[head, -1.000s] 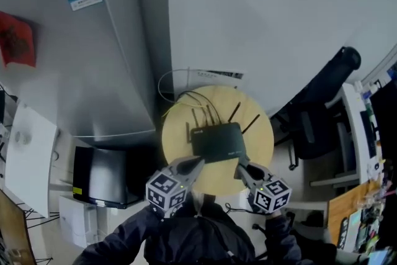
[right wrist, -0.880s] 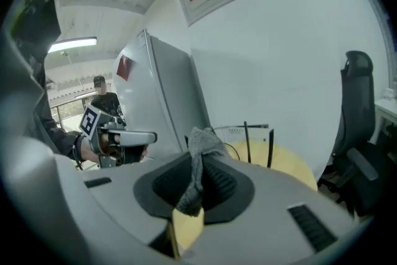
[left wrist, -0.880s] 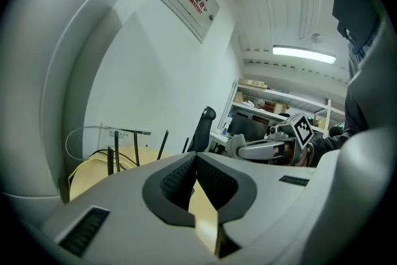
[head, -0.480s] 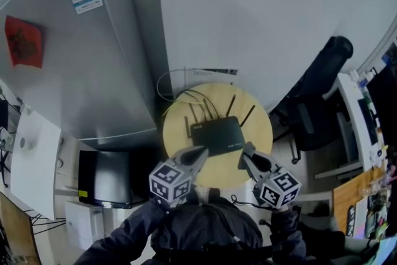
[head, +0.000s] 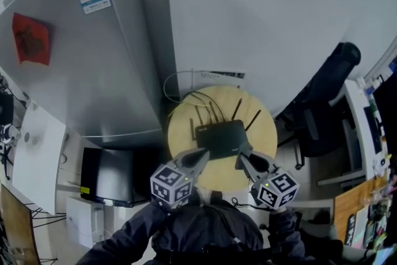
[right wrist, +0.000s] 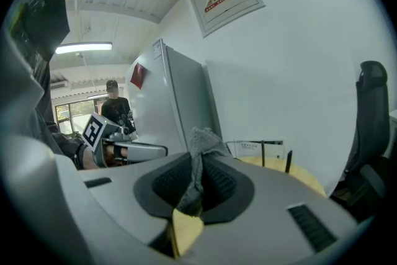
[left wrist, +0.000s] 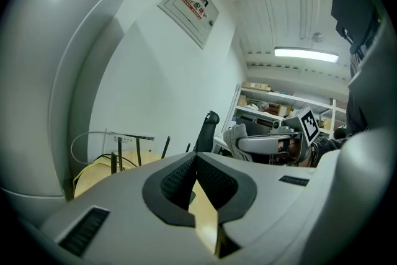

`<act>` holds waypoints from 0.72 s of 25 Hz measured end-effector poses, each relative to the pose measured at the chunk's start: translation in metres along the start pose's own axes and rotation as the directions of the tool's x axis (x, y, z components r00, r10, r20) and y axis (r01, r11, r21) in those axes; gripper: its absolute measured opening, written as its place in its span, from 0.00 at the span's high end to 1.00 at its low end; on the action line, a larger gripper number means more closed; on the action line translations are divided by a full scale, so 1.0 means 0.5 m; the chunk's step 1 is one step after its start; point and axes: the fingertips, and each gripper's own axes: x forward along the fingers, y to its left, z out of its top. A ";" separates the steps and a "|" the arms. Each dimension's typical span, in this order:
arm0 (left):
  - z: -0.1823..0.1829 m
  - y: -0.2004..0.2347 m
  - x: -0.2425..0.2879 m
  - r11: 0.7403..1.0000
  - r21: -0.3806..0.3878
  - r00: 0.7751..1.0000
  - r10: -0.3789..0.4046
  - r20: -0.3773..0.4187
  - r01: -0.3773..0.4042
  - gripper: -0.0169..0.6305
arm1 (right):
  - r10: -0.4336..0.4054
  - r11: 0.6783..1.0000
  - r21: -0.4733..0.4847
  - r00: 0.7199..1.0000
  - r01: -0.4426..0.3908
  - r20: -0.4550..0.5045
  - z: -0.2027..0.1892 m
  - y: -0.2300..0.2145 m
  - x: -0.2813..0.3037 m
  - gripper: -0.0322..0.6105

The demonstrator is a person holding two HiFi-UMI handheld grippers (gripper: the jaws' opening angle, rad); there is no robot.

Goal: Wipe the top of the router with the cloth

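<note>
A soft, limp cloth (right wrist: pixel 200 152) is pinched by one fold in the right gripper (head: pixel 243 159), over the table's (head: pixel 263 133) near edge. The left gripper (head: pixel 202 158) is pressed together, empty. The router (head: pixel 221 139), probably light, is set mid-table.

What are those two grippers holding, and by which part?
The right gripper is shut on the grey cloth, pinching a bunched fold, with some of it poking past the tips. The left gripper is shut and holds nothing.

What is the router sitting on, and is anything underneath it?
The router lies flat on the round wooden table. Its body covers the wood beneath, so anything under it cannot be seen.
</note>
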 end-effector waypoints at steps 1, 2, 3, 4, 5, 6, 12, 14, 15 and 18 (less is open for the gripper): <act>0.001 0.003 0.000 1.000 -0.001 1.000 0.003 0.001 -0.003 0.97 | 0.005 1.000 -0.001 1.000 -0.005 0.001 0.002 0.001 0.005 0.84; 0.002 0.007 0.001 1.000 -0.001 1.000 0.007 0.001 -0.007 0.97 | 0.009 1.000 -0.003 1.000 -0.009 0.002 0.005 0.002 0.010 0.84; 0.004 0.011 0.001 1.000 -0.002 1.000 0.011 0.003 -0.011 0.97 | 0.013 1.000 -0.005 1.000 -0.013 0.002 0.007 0.003 0.015 0.84; 0.005 0.015 0.000 1.000 -0.003 1.000 0.016 0.005 -0.016 0.97 | 0.018 1.000 -0.009 1.000 -0.018 0.002 0.010 0.004 0.020 0.84; 0.007 0.019 -0.001 1.000 -0.004 1.000 0.021 0.007 -0.021 0.97 | 0.022 1.000 -0.013 1.000 -0.022 0.001 0.012 0.005 0.024 0.84; 0.009 0.021 -0.001 1.000 -0.005 1.000 0.025 0.010 -0.025 0.97 | 0.027 1.000 -0.016 1.000 -0.027 0.001 0.014 0.006 0.028 0.84; 0.011 0.035 -0.005 0.999 -0.007 0.999 0.041 0.014 -0.041 0.97 | 0.038 0.999 -0.021 0.999 -0.038 0.001 0.020 0.002 0.042 0.84; 0.010 0.035 -0.004 0.999 -0.008 0.999 0.042 0.014 -0.042 0.97 | 0.039 0.999 -0.022 0.999 -0.038 0.003 0.020 0.001 0.042 0.84; 0.010 0.035 -0.003 0.999 -0.010 0.999 0.042 0.015 -0.042 0.97 | 0.038 0.999 -0.024 0.999 -0.038 0.003 0.020 0.000 0.042 0.84; 0.011 0.035 0.001 0.999 -0.012 0.999 0.040 0.015 -0.040 0.97 | 0.033 0.999 -0.041 0.999 -0.033 -0.003 0.022 -0.002 0.044 0.84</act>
